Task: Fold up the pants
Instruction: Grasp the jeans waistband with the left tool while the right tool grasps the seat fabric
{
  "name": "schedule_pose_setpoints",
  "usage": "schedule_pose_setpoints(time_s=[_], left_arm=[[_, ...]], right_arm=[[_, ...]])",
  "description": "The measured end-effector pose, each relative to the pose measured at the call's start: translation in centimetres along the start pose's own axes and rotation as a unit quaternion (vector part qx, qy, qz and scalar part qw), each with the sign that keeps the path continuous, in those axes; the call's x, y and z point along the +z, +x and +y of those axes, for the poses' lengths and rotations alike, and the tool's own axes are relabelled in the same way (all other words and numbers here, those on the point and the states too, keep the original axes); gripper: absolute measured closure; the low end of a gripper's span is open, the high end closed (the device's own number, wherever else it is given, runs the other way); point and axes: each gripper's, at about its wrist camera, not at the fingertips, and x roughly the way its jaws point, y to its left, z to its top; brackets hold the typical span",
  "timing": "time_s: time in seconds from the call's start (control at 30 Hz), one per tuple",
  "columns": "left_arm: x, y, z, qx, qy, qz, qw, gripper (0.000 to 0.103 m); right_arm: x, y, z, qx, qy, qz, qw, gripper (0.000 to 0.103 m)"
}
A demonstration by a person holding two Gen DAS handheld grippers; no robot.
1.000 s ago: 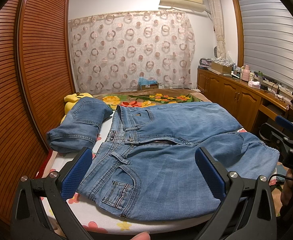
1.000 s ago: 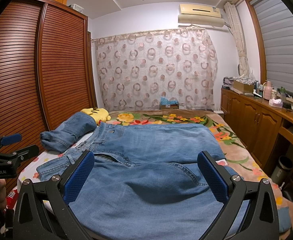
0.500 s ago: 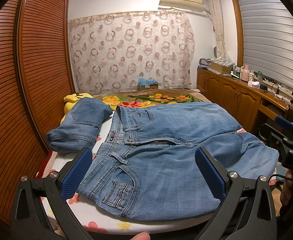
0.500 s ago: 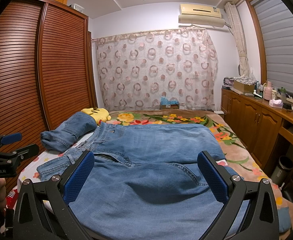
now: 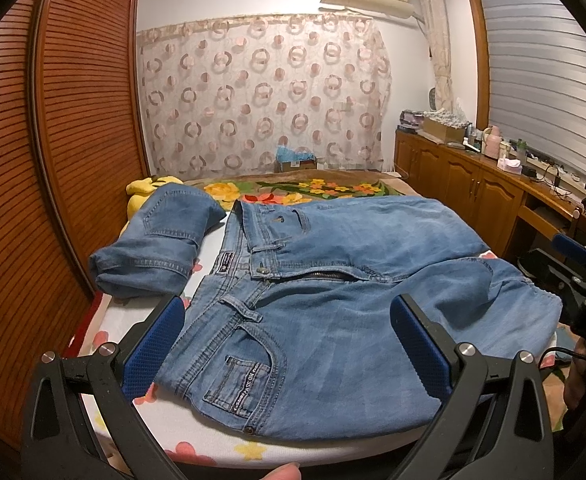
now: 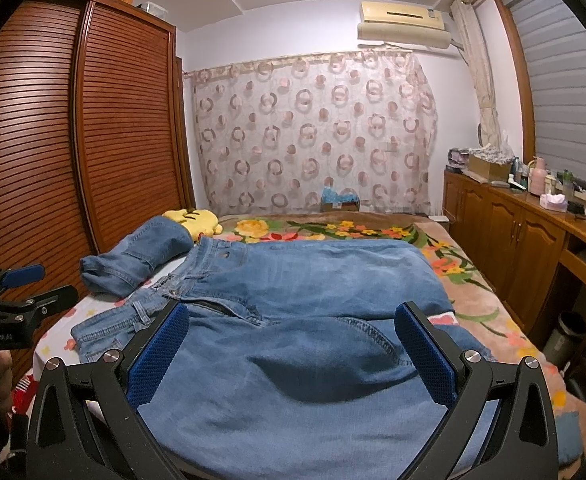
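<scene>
**Both grippers wide apart over jeans on bed**

Jeans (image 5: 333,312) lie spread on the bed (image 5: 197,436), waistband to the left, legs running right toward the bed's right edge. Fly is partly unzipped; front pocket w/ label faces up near the front edge. A second, folded denim item (image 5: 161,248) sits at the left side of the bed, just beside the waistband, w/ a yellow plush (image 5: 149,190) behind it.

Left gripper (image 5: 285,340): held low at the front edge of the bed, pointing fwd over the waistband/pocket area. Jaws spread wide, nothing between them; blue pads (image 5: 153,350) hover above the cloth, contact can't be told. A fingertip (image 5: 287,472) shows at the bottom edge of the left wrist view.

Right gripper (image 6: 293,344): also level and pointing fwd, over the seat/thigh part of the jeans. Jaws spread wide, empty. In the left wrist view it appears at far right, off the bed's right edge, handle gripped by a hand (image 5: 583,376).

From the right wrist view, the left gripper shows at far left, beside the bed, w/ a hand (image 6: 1,372) on its handle.

Wardrobe (image 6: 53,140) stands left of the bed, cabinets (image 6: 505,224) right, curtain (image 6: 313,132) at the far wall.
</scene>
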Motion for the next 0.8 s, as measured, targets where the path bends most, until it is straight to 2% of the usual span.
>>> schedule_pose_setpoints(time_s=[0.33,0.8], left_arm=[[-1.2,1.9,2.9,0.003,-0.012,0.027,0.9996,0.000],[-3.7,4.7,6.7,0.017,-0.028,0.058,0.9978,0.000]], right_arm=[[-0.1,0.6,-1.0,0.006,-0.005,0.023,1.000,0.001],[0.0,2.4,-3.5,-0.001,-0.008,0.081,0.997,0.016]])
